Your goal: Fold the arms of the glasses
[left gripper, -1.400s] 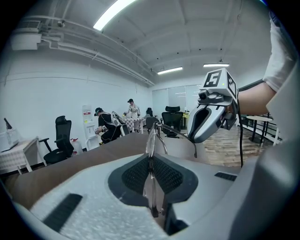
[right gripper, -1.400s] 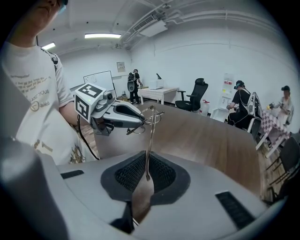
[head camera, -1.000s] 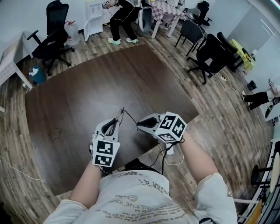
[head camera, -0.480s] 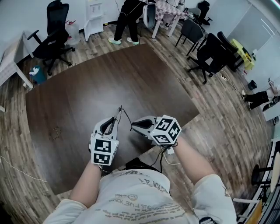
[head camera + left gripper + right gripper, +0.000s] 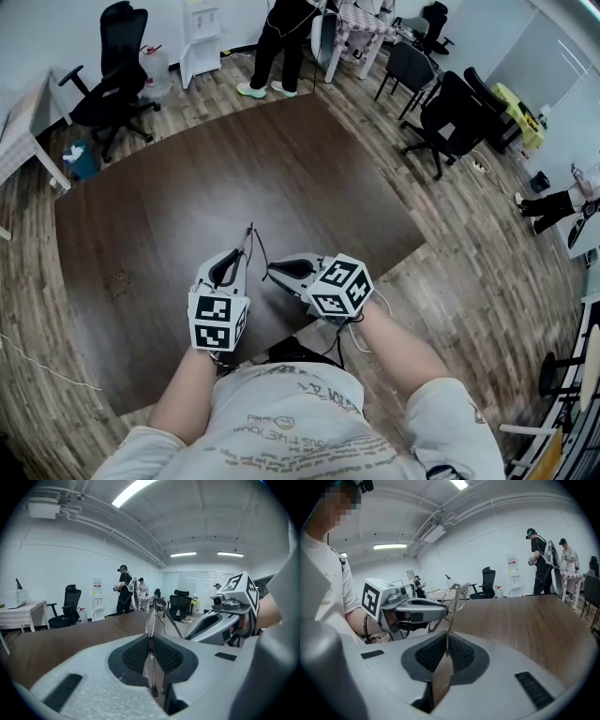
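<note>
Both grippers are clamped on the glasses (image 5: 154, 616), held in the air over the near part of the desk (image 5: 169, 206): the left gripper (image 5: 151, 641) has its fingers (image 5: 133, 656) shut on the wire frame, seen edge-on, and the right gripper (image 5: 446, 651) pinches one thin arm between its own. The risk, I judge, lies in that slim metal: a swing off the hinge's axis, or too hard a squeeze, could bend the arm or twist the frame out of the left grip and drop it. The hinge is too fine to make out, and whether the other arm is already folded cannot be told.
</note>
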Demonstrator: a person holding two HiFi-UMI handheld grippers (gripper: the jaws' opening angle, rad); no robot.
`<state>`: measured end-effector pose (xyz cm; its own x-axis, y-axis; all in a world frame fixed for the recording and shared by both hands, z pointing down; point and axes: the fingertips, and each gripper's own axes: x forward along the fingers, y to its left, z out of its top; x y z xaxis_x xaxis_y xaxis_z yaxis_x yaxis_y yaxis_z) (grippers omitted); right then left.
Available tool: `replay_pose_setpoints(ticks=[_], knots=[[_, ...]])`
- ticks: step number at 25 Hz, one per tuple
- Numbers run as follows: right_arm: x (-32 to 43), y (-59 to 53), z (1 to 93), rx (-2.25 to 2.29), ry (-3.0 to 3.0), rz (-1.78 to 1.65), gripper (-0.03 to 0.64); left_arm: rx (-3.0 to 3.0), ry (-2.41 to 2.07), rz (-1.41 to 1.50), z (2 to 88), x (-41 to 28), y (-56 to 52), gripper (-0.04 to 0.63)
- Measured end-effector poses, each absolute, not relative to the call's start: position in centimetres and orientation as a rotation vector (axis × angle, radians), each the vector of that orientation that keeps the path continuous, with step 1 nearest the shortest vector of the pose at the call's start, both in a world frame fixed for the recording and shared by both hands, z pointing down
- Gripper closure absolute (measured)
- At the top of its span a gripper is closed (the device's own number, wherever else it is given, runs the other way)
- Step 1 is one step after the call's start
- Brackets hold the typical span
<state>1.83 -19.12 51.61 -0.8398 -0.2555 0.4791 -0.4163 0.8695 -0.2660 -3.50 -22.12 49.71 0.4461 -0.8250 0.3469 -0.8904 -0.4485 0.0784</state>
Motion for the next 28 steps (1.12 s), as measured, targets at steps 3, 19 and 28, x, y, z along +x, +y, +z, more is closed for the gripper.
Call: replay_pose_setpoints(ticks=[3,19,28], knots=[[1.2,-19.0,51.6,0.503,-2.625,0.545,0.589,2.433,-1.483,0.36,49.7,-3.6,-22.1,0.552],[-0.5,-18.1,51.4,0.586,-2.72,0.694,0.594,2.473,-1.424,0.334,49.4,-2.0,-21.5,0.554],[-0.4,-18.5,51.8,0.595,-2.716,0.689,0.594,2.465,-1.426,0.347,49.8,-2.1,-22.0,0.554]])
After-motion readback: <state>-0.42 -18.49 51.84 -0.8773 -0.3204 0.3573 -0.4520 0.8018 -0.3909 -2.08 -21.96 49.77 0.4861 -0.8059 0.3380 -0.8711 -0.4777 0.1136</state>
